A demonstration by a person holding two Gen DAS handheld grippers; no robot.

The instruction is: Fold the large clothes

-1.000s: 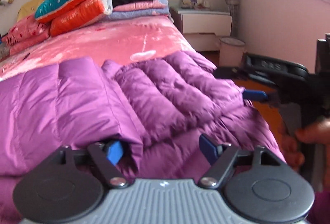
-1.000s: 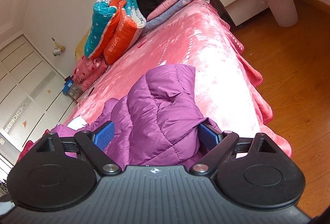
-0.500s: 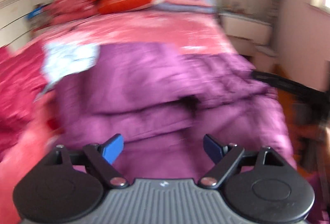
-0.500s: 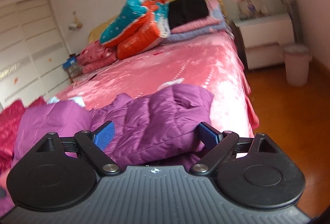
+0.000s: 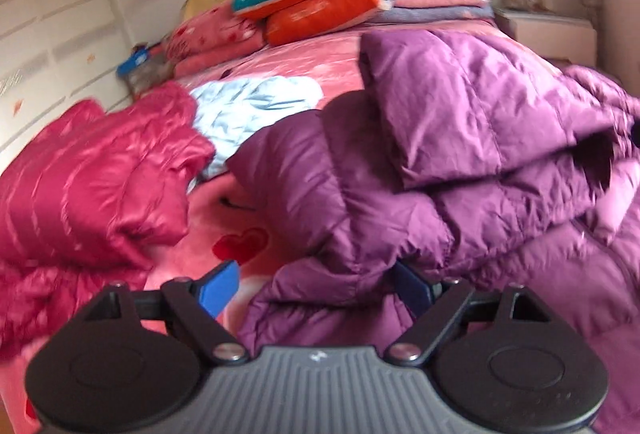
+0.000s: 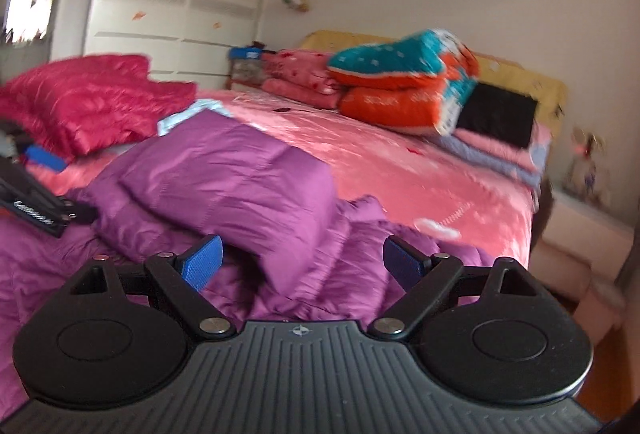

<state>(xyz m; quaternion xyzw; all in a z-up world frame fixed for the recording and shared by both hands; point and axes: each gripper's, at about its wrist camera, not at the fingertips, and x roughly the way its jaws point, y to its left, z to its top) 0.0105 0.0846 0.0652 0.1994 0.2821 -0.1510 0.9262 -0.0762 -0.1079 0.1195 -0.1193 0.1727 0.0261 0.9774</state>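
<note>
From the left wrist, the left gripper is standing wide open, gripping nothing, over the purple coat's edge on the bed. From the right wrist, the right gripper is gaping empty above the coat, partly folded.

Soft daylight is filling the room, laying a pale sheen across the pink bedspread and the quilted fabrics lying on it. Motion blur is smearing everything around the bedspread in both views, worst toward the frame edges. Fisheye distortion is bending the walls beyond it, and dark vignetting is cutting the corners.
</note>
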